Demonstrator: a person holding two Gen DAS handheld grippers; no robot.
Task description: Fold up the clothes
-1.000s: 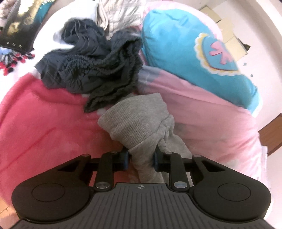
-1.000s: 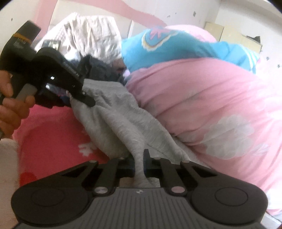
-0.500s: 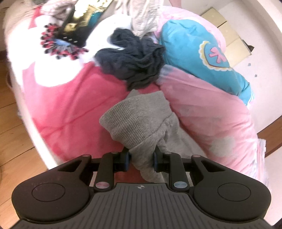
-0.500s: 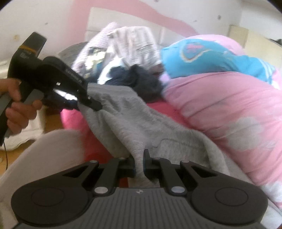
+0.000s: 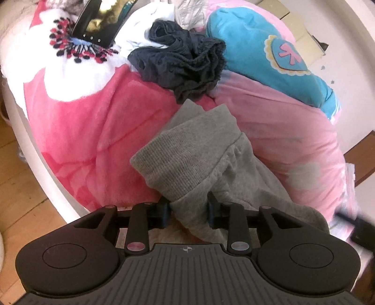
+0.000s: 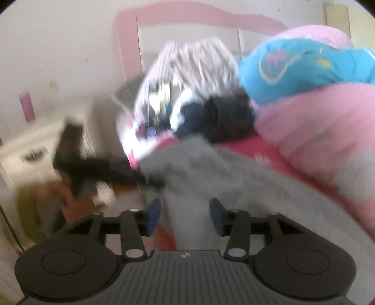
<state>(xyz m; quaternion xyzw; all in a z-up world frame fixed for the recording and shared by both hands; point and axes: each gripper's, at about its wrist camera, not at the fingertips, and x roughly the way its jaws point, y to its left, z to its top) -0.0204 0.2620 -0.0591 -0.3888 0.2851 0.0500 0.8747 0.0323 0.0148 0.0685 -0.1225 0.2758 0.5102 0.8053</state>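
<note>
A grey sweat garment (image 5: 187,159) with a ribbed cuff lies bunched on the red-pink blanket (image 5: 93,122). My left gripper (image 5: 188,210) has a fold of it between its pads; the jaws are opening, though the cloth still fills the gap and touches both. In the blurred right wrist view the same grey garment (image 6: 211,169) runs from the left gripper (image 6: 161,181) down to my right gripper (image 6: 185,217). The right jaws are opening and stand wide. Grey cloth hangs between the blue pads (image 6: 153,215) without being pressed.
A dark navy garment (image 5: 182,61) is heaped behind the grey one. A blue cushion (image 5: 269,47) and a pink quilt (image 5: 281,122) rise on the right. A black box (image 5: 100,21) lies far left. The bed's white edge (image 5: 46,169) and wooden floor (image 5: 14,187) are left.
The right gripper went from shut on the grey cloth to wide open and lifted, blurring its view. The left gripper drew back toward the bed's edge with the cloth, its jaws slightly wider.
</note>
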